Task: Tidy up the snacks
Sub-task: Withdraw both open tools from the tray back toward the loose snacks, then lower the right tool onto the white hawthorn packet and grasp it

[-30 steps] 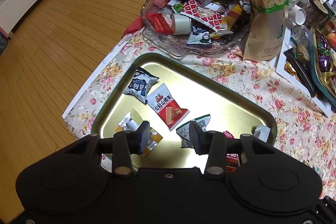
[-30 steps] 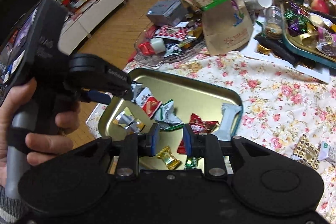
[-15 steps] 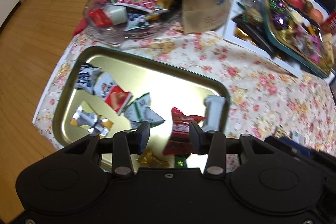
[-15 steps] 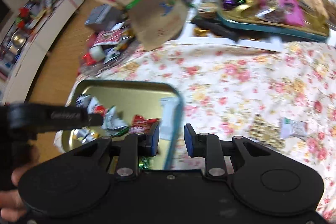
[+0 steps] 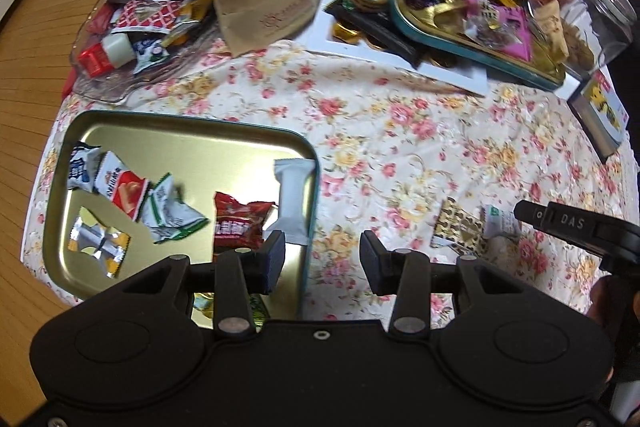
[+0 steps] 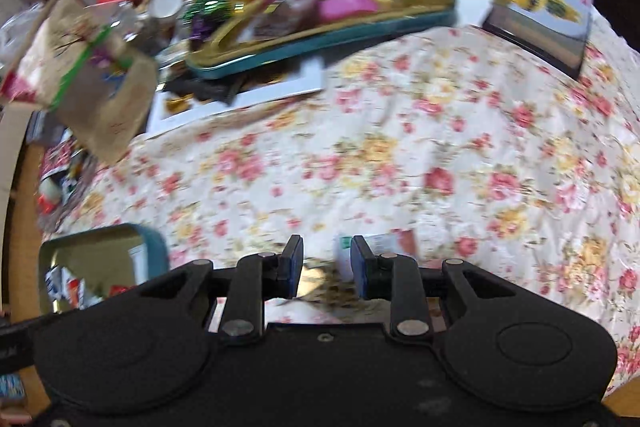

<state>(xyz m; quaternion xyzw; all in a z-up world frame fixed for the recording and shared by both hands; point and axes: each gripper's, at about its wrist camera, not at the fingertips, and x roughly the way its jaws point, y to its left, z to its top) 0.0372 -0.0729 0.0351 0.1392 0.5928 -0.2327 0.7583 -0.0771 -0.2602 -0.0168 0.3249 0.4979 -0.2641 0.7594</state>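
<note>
Snacks lie scattered in the left wrist view; we see our left gripper with its jaws spread wide and nothing between them, poised over the right rim of the shallow gold metal tray with the teal edge; in that tray lie a dark red crinkled snack packet, a long white wrapped bar leaning on the rim, a green-and-white sachet, a red-and-white biscuit packet, a blue-and-white pouch and a silver-and-yellow sweet wrapper; on the floral tablecloth, right of the tray, rest a gold-and-black patterned flat packet and a small white-and-green sachet just beside it, near the tip of our right gripper.

In the right wrist view, much blurred, our right gripper hangs low over those two packets; its jaws stand apart, gripping nothing, with the gold-and-black packet showing between them and the white sachet by the right jaw; the gold tray sits at lower left.
</note>
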